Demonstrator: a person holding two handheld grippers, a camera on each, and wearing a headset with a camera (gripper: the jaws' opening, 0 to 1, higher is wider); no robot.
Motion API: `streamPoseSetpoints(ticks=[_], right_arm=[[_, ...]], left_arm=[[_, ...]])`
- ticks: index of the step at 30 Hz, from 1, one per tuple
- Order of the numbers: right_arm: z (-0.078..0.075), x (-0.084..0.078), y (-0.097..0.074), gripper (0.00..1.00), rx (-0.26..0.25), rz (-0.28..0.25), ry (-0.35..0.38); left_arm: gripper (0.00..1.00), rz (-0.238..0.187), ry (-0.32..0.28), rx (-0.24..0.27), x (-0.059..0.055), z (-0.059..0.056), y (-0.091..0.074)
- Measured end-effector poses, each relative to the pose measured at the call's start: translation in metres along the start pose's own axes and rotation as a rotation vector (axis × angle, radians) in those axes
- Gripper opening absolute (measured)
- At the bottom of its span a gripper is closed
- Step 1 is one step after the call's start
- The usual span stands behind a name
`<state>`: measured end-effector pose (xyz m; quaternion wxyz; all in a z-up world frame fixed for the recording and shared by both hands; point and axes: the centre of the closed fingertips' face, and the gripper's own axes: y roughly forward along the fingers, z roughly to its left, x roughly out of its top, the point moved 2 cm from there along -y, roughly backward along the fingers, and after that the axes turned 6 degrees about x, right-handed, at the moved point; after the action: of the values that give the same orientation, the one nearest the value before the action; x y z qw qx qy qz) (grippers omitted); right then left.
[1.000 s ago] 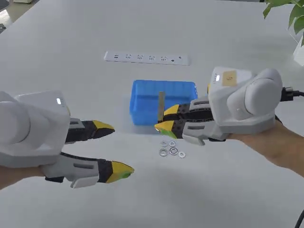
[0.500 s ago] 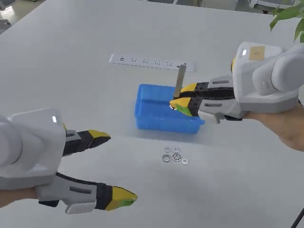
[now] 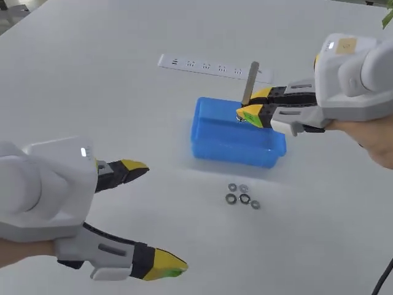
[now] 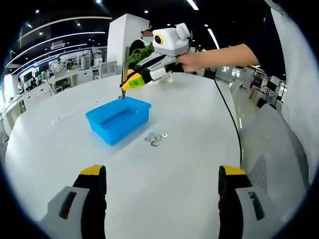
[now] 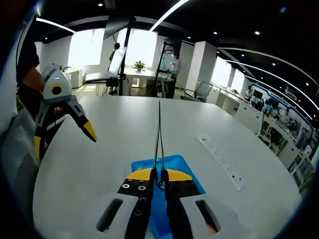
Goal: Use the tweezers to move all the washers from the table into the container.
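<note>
"Two tools, then. How does each one stand?"

"My right tool (image 3: 249,114) is pressed together on the tweezers (image 3: 250,80), gripping them partway along their length. Their joined end stands up above the jaws and the tips point down over the blue container (image 3: 227,150). In the left gripper view the tips reach about to its far rim. My left tool (image 3: 156,216) has its jaws wide apart with nothing between them. It hovers above the tabletop (image 3: 92,92) on the near left, well apart from the container."

"Is there anything at the tweezer tips?"

"Something small shows right by my right tool's jaws, but I cannot tell whether it is a washer."

"And where are the washers?"

"Five washers (image 3: 244,198) lie flat in a loose cluster on the tabletop, just in front of the container on my side and apart from its wall."

"What is in the container?"

"It is open-topped and sits level on the tabletop. I cannot tell what lies inside it."

"Anything behind it?"

"A white power strip (image 3: 212,67) lies flat on the tabletop beyond the container, near its far side."
</note>
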<state>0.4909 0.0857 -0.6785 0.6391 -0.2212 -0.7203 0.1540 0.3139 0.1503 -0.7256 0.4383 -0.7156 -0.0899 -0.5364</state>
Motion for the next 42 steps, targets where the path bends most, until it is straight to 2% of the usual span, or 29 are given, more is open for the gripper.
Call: streamPoseSetpoints(ticks=[3, 7, 9, 14, 15, 18, 20, 33, 42], right_arm=[[-0.009, -0.011, 0.009, 0.09, 0.004, 0.007, 0.033], [-0.015, -0.025, 0.020, 0.09, 0.012, 0.016, 0.061], [-0.020, -0.033, 0.026, 0.09, -0.003, 0.002, 0.128], [-0.025, -0.045, 0.034, 0.09, -0.013, 0.015, 0.137], [-0.025, -0.046, 0.035, 0.09, -0.011, 0.020, 0.135], [-0.023, -0.055, 0.040, 0.09, 0.002, 0.048, 0.126], [-0.022, -0.059, 0.041, 0.09, 0.003, 0.049, 0.127], [-0.022, -0.061, 0.042, 0.10, -0.001, 0.024, 0.169], [-0.020, -0.059, 0.043, 0.10, 0.007, 0.016, 0.177]], left_arm=[[0.99, 0.006, -0.001, -0.003, -0.002, -0.003, 0.001], [0.99, 0.017, -0.011, 0.004, -0.005, -0.002, 0.000], [0.99, 0.010, -0.034, 0.008, -0.005, -0.003, -0.001], [0.99, 0.033, -0.025, 0.037, -0.011, 0.000, -0.001], [0.99, 0.030, -0.022, 0.059, -0.011, 0.003, -0.002], [0.99, 0.018, -0.064, 0.070, -0.011, 0.009, -0.006], [0.99, 0.015, -0.059, 0.078, -0.011, 0.011, -0.008], [0.99, 0.047, -0.047, 0.061, -0.013, 0.005, -0.005], [0.99, 0.054, -0.053, 0.062, -0.015, 0.007, -0.007]])
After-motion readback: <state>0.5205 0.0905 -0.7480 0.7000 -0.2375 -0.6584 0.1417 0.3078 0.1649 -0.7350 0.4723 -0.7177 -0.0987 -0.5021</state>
